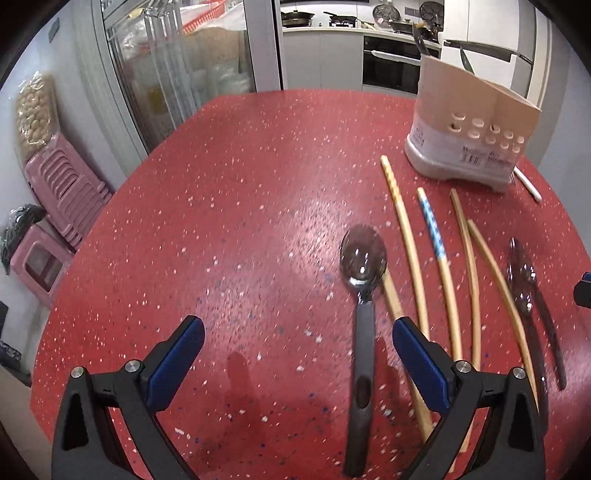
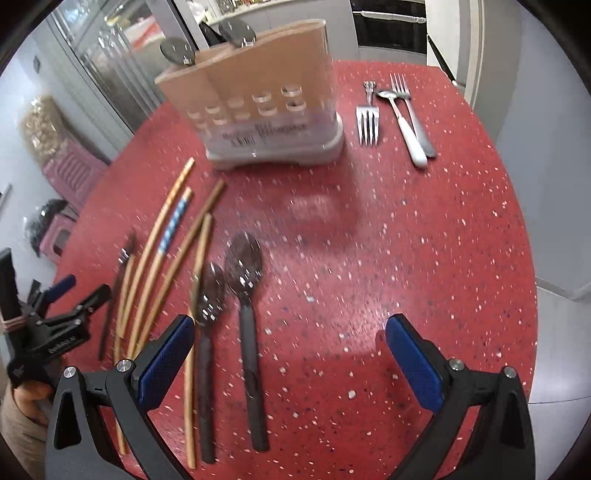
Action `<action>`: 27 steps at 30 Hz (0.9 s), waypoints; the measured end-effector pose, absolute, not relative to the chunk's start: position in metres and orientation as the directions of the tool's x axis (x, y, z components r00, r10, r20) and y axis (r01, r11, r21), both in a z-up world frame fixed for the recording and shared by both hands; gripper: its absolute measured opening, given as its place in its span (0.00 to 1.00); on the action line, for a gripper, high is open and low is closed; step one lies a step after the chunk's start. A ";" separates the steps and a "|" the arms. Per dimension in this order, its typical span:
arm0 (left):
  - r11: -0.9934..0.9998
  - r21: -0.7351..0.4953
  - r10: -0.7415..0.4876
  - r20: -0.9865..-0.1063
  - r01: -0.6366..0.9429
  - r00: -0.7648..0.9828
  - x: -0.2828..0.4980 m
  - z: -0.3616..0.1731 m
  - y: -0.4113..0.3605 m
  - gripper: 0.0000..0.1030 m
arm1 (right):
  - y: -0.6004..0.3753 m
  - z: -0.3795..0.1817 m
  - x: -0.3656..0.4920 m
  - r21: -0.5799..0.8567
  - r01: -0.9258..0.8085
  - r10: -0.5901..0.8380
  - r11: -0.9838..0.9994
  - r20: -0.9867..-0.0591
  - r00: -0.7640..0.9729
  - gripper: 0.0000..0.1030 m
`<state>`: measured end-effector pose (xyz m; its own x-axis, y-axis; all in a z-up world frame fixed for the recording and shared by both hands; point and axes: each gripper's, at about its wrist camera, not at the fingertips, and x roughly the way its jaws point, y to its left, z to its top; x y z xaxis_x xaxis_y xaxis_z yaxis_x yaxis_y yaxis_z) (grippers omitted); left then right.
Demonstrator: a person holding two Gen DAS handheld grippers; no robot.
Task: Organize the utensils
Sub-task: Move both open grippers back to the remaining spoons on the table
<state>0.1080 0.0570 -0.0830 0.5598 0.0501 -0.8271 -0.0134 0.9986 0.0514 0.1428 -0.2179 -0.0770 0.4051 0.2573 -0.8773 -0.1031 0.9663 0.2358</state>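
Table point(image 2: 369, 258) bare between claw point(image 2: 290, 354) pads.

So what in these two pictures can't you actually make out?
- Utensil holder: its inside is hidden by its own wall in the right wrist view; only two spoon bowls poke out.
- Holder label: text too blurred to read, right wrist view.
- White-handled utensil: mostly hidden behind the holder, left wrist view.
- Chopsticks' near ends: covered by the left gripper.
- Right gripper: cut off by the left wrist view's edge.

Utensil holder point(image 2: 258, 99) label point(image 2: 264, 134) carries a barcode (print too blurred to read).
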 end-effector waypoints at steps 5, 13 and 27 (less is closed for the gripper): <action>0.999 0.050 0.039 -0.833 0.004 0.552 0.110 -0.088 0.064 1.00 | -0.211 -0.082 0.142 0.209 -0.114 0.237 0.971 -0.891 0.387 0.90; 0.998 0.059 0.032 -0.843 0.033 0.537 0.111 -0.095 0.067 1.00 | -0.189 -0.094 0.146 0.129 -0.152 0.176 0.980 -0.920 0.351 0.70; 0.995 0.016 -0.035 -0.859 0.093 0.511 0.137 -0.098 0.063 1.00 | -0.151 -0.098 0.177 0.007 -0.264 0.092 0.965 -0.946 0.312 0.51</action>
<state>0.1366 0.0632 -0.0983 0.5113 -0.0346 -0.8587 0.0935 0.9955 0.0156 0.1765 -0.1510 -0.0984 0.3123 0.0922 -0.9455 -0.2636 0.9646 0.0070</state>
